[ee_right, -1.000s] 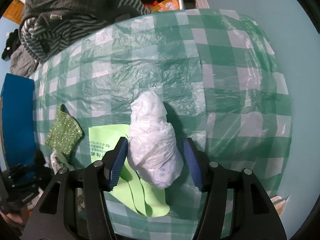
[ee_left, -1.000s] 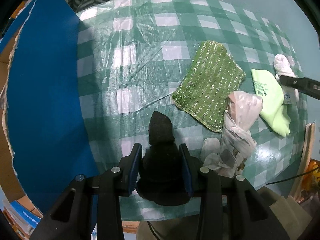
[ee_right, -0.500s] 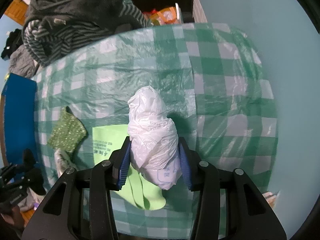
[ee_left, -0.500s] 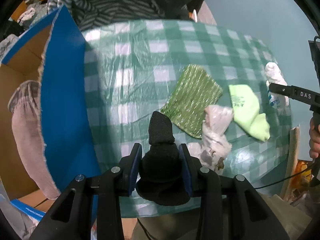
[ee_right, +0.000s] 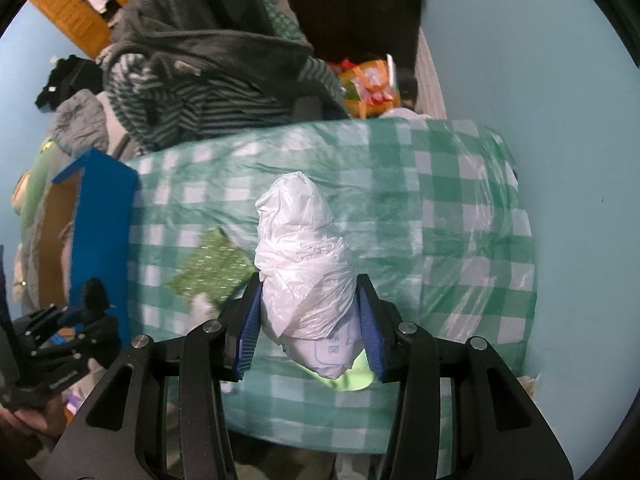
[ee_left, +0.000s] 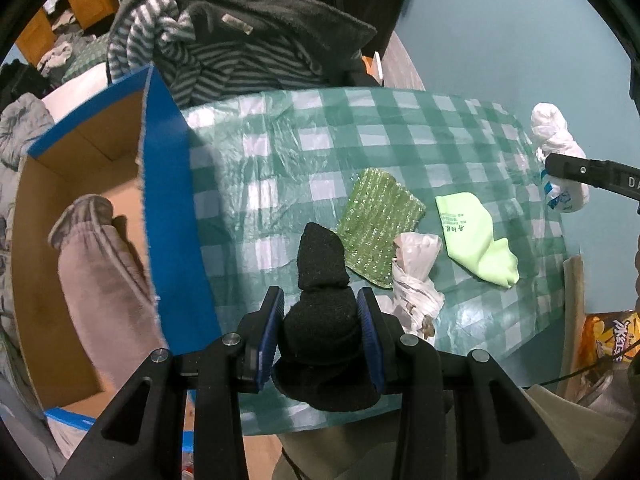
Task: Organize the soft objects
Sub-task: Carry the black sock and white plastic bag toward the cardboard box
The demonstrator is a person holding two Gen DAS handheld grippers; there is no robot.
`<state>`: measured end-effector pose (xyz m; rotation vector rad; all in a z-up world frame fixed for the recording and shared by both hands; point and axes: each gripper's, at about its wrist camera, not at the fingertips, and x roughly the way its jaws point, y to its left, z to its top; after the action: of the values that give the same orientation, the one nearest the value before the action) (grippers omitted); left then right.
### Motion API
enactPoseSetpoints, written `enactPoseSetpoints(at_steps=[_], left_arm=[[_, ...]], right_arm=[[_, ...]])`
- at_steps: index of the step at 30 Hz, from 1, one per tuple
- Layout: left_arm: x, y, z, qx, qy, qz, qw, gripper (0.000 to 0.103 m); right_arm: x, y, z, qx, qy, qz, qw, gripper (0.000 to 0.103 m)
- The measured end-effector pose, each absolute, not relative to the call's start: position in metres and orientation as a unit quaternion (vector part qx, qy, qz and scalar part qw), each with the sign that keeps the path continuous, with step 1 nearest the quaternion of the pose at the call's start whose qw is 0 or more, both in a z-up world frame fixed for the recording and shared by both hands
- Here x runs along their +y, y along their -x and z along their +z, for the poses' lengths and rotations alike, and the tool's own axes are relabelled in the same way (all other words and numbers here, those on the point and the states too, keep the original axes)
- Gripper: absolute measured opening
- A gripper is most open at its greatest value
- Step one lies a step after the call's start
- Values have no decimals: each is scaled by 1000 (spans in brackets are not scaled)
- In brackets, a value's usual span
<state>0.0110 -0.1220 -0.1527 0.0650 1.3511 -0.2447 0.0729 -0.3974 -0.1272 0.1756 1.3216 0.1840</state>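
My left gripper (ee_left: pixel 320 300) is shut on a black sock (ee_left: pixel 322 256) and holds it above the near edge of the green checked table (ee_left: pixel 280 152). In the right wrist view, the right gripper (ee_right: pixel 309 280) is shut on a white knotted plastic bag (ee_right: pixel 300 232), lifted clear of the table. Both pads press into the bag's sides. On the table lie a glittery green cloth (ee_left: pixel 378 220), a lime green cloth (ee_left: pixel 472 232) and a pale crumpled bag (ee_left: pixel 416 272). At the left stands an open blue-sided cardboard box (ee_left: pixel 168 200) with a grey-pink garment (ee_left: pixel 92 248) in it.
A heap of dark and striped clothing (ee_left: pixel 224 40) is piled behind the table. A teal wall (ee_right: pixel 540 80) runs along the right side. A wooden board (ee_left: pixel 574 304) and an orange snack bag (ee_left: pixel 612 340) stand beyond the table's right edge.
The right jaws closed onto the white bag and lifted it off the table. My left gripper rose with the black sock, and the inside of the box came into view.
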Motion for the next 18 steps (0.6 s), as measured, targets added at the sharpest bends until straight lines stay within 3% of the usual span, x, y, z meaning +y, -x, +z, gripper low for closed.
enactPoseSetpoints(at_steps=[18], left_arm=[[-71,-9,-109,605,6,-96,790,38]], right_arm=[[-334,-61,-63,583,-70,137,798,43]])
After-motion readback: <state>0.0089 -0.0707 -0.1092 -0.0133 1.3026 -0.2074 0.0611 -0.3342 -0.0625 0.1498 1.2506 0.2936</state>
